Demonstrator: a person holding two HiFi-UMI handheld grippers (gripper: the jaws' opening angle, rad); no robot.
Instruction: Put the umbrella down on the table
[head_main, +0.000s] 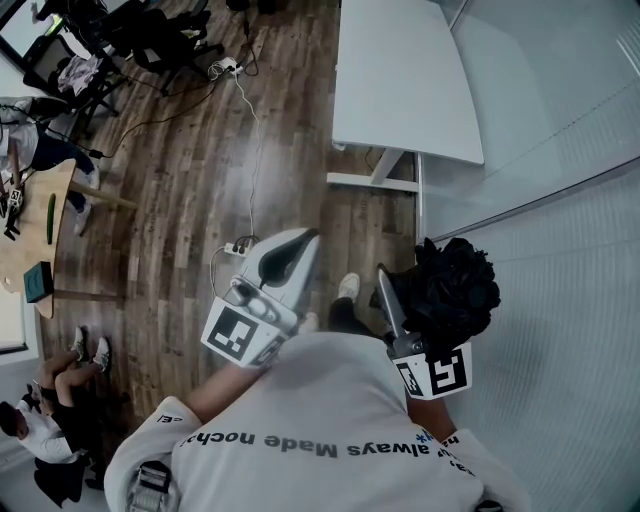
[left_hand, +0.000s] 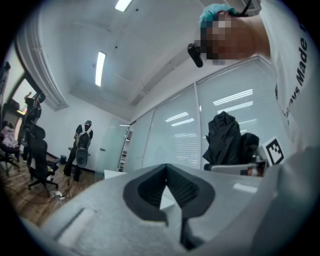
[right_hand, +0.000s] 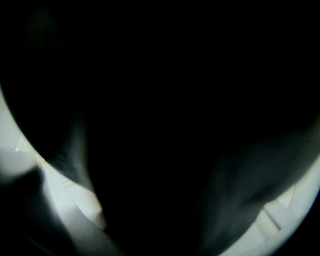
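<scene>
The black umbrella (head_main: 452, 285) is a folded, crumpled bundle held at my right side, above the floor beside the glass wall. My right gripper (head_main: 420, 290) is shut on it; one grey jaw runs along the bundle's left side and the other is hidden under the fabric. Dark fabric (right_hand: 165, 100) fills the right gripper view, with only pale fingers (right_hand: 75, 195) showing at the edges. My left gripper (head_main: 305, 238) is shut and holds nothing. In the left gripper view its tips (left_hand: 166, 167) meet and the umbrella (left_hand: 227, 140) hangs at the right. The white table (head_main: 400, 70) stands ahead.
A power strip (head_main: 240, 247) and cables lie on the wood floor in front of me. A curved wooden desk (head_main: 40, 240), office chairs (head_main: 150, 35) and seated people are at the left. A person (left_hand: 82, 142) stands far off. Glass walls with blinds (head_main: 560, 250) close the right side.
</scene>
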